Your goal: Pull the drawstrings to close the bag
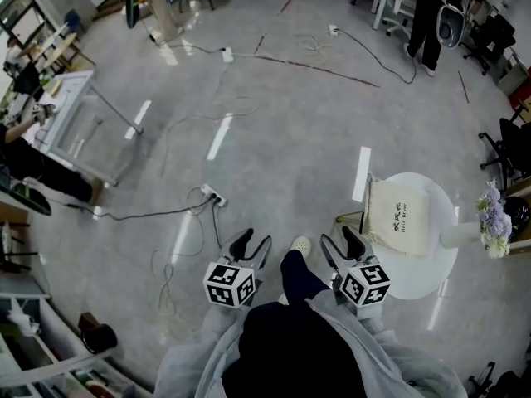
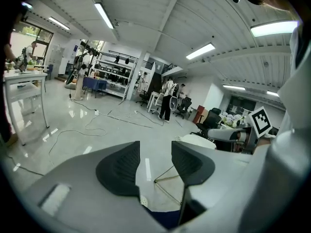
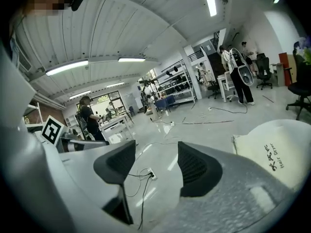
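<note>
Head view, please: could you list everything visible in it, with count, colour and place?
bag: one, cream, lying on the round table
round table: one, white, at the right
flowers: one bunch, pale purple, right edge beside the table
power strips: at least two, white, on the grey floor
office chairs: several, black, right edge and top
bystanders: at least two, dark clothes, top right and left edge
shoe: one, white, between the tools
left tool: one, grey and black, open, empty, lower middle
right tool: one, grey and black, open, empty, beside the table
</note>
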`<state>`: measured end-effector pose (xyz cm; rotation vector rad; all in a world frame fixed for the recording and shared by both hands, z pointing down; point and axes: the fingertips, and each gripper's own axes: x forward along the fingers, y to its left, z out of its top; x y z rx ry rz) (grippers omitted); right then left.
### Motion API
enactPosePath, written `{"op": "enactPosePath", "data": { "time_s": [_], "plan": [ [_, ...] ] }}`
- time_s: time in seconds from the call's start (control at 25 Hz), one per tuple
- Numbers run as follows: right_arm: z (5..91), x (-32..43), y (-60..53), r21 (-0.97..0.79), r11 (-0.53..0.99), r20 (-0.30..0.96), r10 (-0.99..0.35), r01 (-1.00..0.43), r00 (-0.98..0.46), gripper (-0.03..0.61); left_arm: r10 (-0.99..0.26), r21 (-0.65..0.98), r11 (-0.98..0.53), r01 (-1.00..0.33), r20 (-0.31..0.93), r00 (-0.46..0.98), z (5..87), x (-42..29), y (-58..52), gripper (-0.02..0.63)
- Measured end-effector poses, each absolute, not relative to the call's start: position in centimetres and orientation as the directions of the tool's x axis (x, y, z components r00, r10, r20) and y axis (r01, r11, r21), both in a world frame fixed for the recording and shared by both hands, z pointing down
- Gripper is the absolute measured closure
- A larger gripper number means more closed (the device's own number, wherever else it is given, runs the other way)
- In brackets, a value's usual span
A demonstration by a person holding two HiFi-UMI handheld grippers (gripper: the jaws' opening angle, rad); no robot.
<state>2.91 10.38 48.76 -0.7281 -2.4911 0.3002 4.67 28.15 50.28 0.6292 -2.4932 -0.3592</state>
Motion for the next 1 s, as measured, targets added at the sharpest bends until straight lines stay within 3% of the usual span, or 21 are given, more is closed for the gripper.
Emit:
{"op": "enactPosePath", "data": {
  "time_s": [0.56,1.0],
  "plan": [
    [48.8,-10.7,7.9,-0.317,0.863,0.41,0.498,0.393,-0.764,0.314,-0.56,0.341,0.827,-0.448,0.422,-0.713,49.1,-10.7,25.7,0.414],
    [48.9,-14.3,4.5,-0.301,0.907,0.381,0.398,0.294,-0.835,0.313,-0.652,0.368,0.758,-0.539,0.399,-0.645,50.0,-16.8,22.3,0.413]
  ]
}}
